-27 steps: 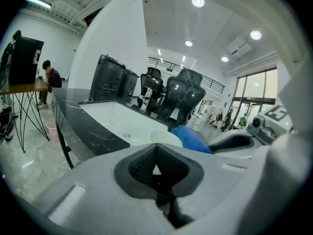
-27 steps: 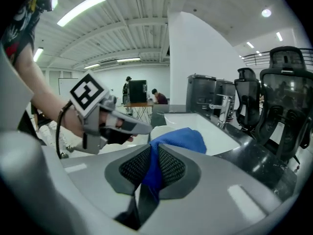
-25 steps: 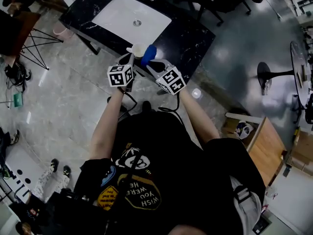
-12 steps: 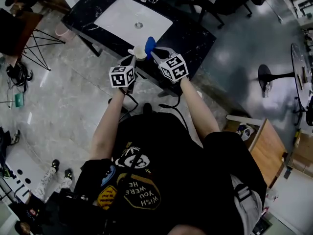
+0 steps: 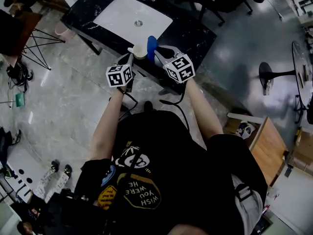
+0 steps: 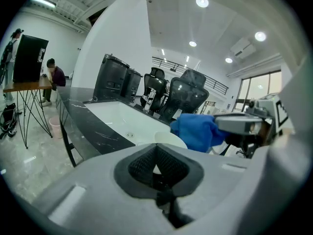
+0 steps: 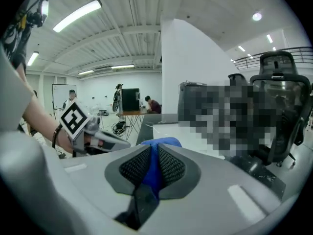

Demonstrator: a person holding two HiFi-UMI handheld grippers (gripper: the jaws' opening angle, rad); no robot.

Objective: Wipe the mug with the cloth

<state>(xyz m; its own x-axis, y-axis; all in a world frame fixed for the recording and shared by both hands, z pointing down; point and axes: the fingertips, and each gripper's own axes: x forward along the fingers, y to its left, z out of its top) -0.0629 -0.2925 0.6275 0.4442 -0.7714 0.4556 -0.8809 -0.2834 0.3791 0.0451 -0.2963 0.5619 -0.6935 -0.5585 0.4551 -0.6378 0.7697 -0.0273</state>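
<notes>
Both grips show only up close: left gripper (image 6: pixel 155 166) jaws clamp the mug (image 6: pixel 170 138), right gripper (image 7: pixel 152 168) jaws the cloth (image 7: pixel 162 142).

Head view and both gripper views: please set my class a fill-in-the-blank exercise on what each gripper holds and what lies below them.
1. The right gripper is shut on a cloth whose colour is ____.
2. The left gripper is shut on the pale ____.
3. The white sink is set in a counter whose colour is ____.

Missing words: blue; mug; black.
</notes>
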